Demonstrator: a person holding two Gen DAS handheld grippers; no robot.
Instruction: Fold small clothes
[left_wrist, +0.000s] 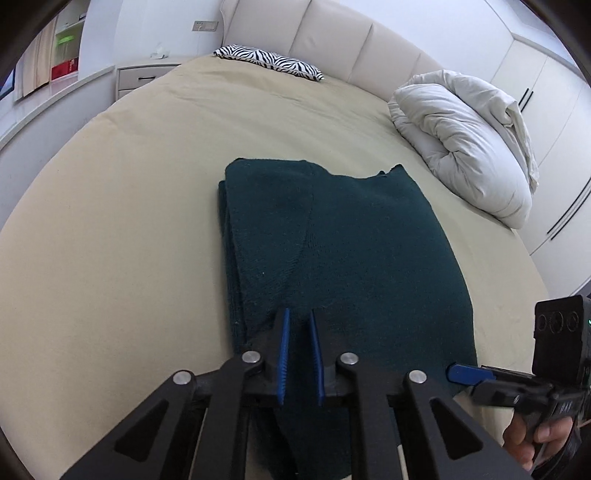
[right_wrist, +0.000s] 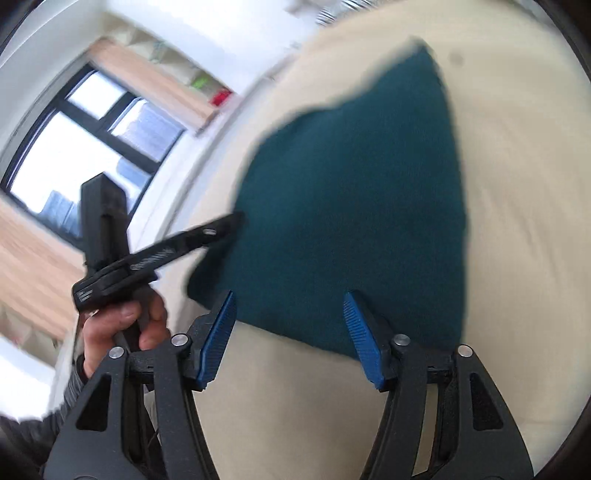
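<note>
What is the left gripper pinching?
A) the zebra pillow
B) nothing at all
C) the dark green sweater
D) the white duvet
C: the left gripper has its blue pads nearly together, pinching a ridge of the dark green sweater at its near edge, while the zebra pillow and white duvet lie far off.

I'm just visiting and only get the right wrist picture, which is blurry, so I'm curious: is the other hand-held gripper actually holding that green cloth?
Observer: Yes. In the left wrist view, the left hand-held gripper has its pads pinched on the near edge of the dark green sweater.
Visitor: Is it folded?
Observer: Partly. Stacked layers show along its left edge.
Visitor: Anything else around?
Observer: A bunched white duvet lies on the bed, to the right of the sweater.
</note>
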